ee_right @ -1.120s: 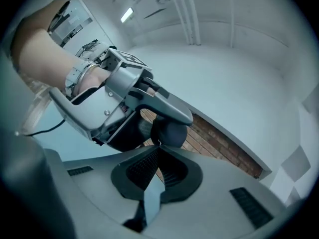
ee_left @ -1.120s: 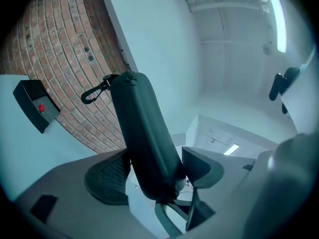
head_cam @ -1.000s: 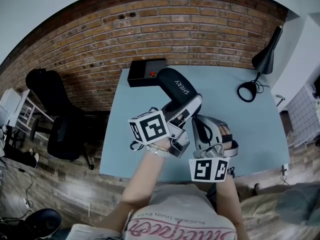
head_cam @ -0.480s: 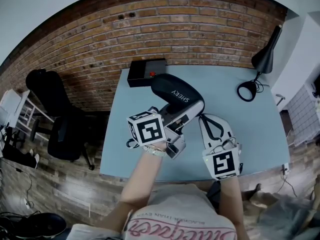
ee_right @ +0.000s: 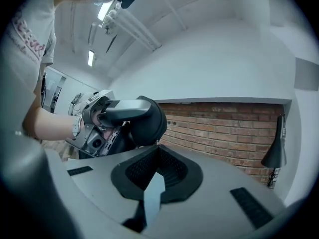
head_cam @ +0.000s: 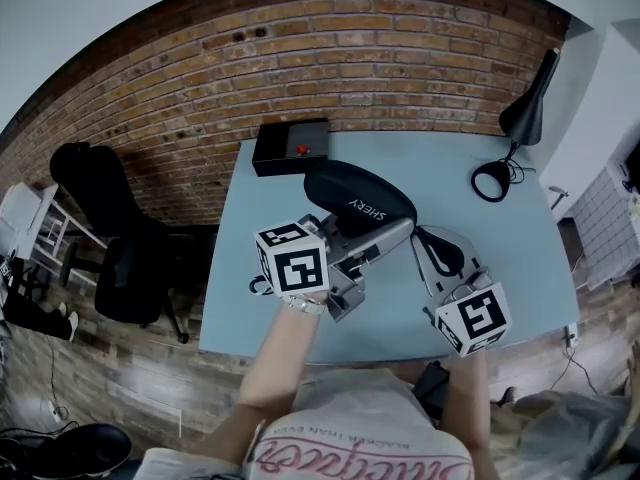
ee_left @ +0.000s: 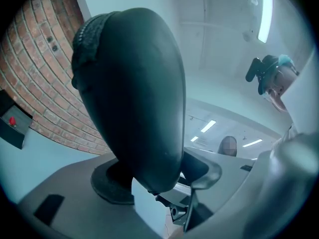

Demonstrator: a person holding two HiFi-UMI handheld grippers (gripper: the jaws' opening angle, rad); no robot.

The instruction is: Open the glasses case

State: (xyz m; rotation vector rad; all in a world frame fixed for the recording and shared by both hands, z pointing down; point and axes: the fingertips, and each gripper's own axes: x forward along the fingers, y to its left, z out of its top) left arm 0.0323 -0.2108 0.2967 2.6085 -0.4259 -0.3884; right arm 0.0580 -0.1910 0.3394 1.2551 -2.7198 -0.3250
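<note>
A black oval glasses case [head_cam: 357, 194] with white lettering hangs over the light blue table [head_cam: 520, 248], and I see no gap in its shell. My left gripper [head_cam: 385, 230] holds its near end, with the jaws closing on it. In the left gripper view the case [ee_left: 130, 93] stands tall between the jaws of that left gripper [ee_left: 149, 185] and hides most of the room. My right gripper [head_cam: 432, 240] is to the right of the case, apart from it, and shut on nothing. The right gripper view shows the right gripper [ee_right: 156, 156] with its pads together, and beyond it the case [ee_right: 147, 121].
A black box with a red button [head_cam: 291, 146] sits at the table's back left corner. At the back right stands a black desk lamp [head_cam: 527, 116] with a ring base [head_cam: 493, 182]. An office chair [head_cam: 112, 230] is on the floor to the left. A brick wall runs behind.
My right gripper drew away from the case to the right and rolled over. The case, still in my left gripper, tipped from pointing away to lying more across, toward the right.
</note>
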